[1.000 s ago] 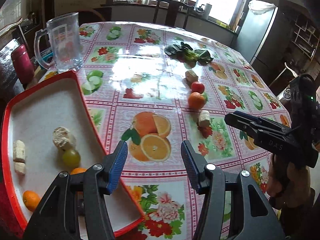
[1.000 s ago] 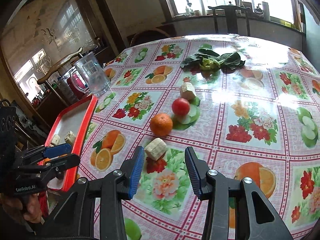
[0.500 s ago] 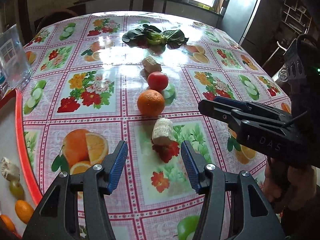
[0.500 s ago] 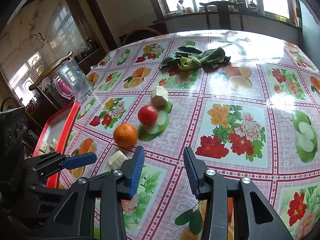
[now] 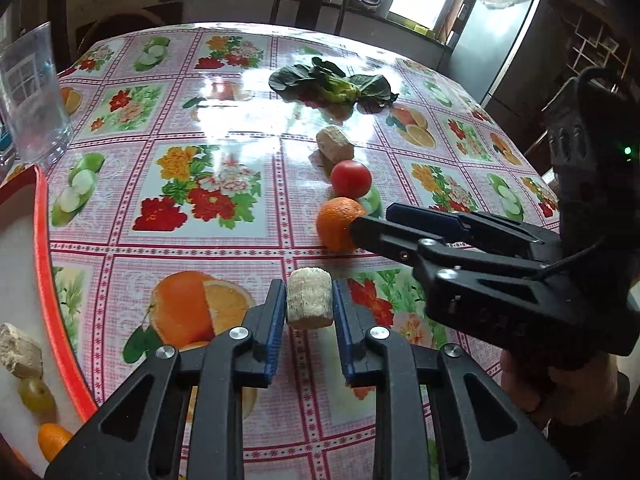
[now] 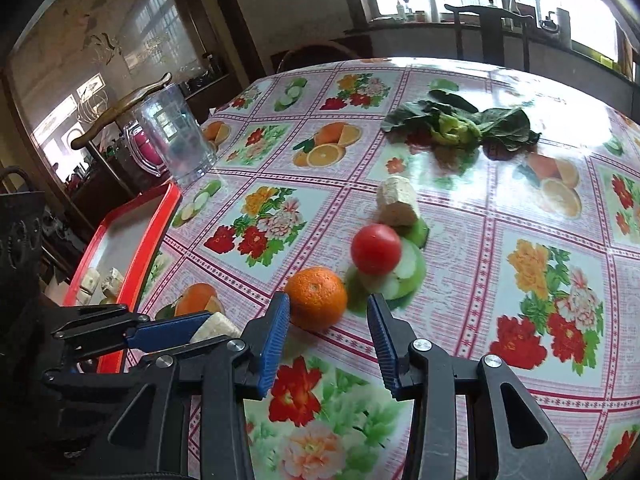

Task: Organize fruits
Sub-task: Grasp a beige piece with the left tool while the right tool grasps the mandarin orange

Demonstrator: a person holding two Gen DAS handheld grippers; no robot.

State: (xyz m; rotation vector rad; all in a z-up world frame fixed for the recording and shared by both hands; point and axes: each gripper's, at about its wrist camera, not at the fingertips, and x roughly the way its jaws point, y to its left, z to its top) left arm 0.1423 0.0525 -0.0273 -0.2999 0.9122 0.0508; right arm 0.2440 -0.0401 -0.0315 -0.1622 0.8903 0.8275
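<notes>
My left gripper [image 5: 309,300] is shut on a pale corn-cob piece [image 5: 309,302] low over the flowered tablecloth; the piece also shows in the right wrist view [image 6: 214,326]. My right gripper [image 6: 327,308] is open, its jaws either side of the near edge of an orange [image 6: 318,297], also visible in the left wrist view [image 5: 338,223]. Behind the orange lie a red tomato [image 6: 376,248] and a second cob piece [image 6: 396,201]. The red tray [image 5: 44,240] at the left holds a cob piece [image 5: 20,350], a green grape [image 5: 36,394] and a small orange [image 5: 54,440].
A clear plastic jug [image 6: 172,136] stands beyond the tray at the table's left edge. Leafy greens [image 6: 460,124] lie at the far middle of the table. A dark chair [image 5: 312,0] stands behind the table, a fridge [image 5: 492,40] at the right.
My left gripper has moved forward and closed on the near cob piece. My right gripper has moved in to the orange, still open.
</notes>
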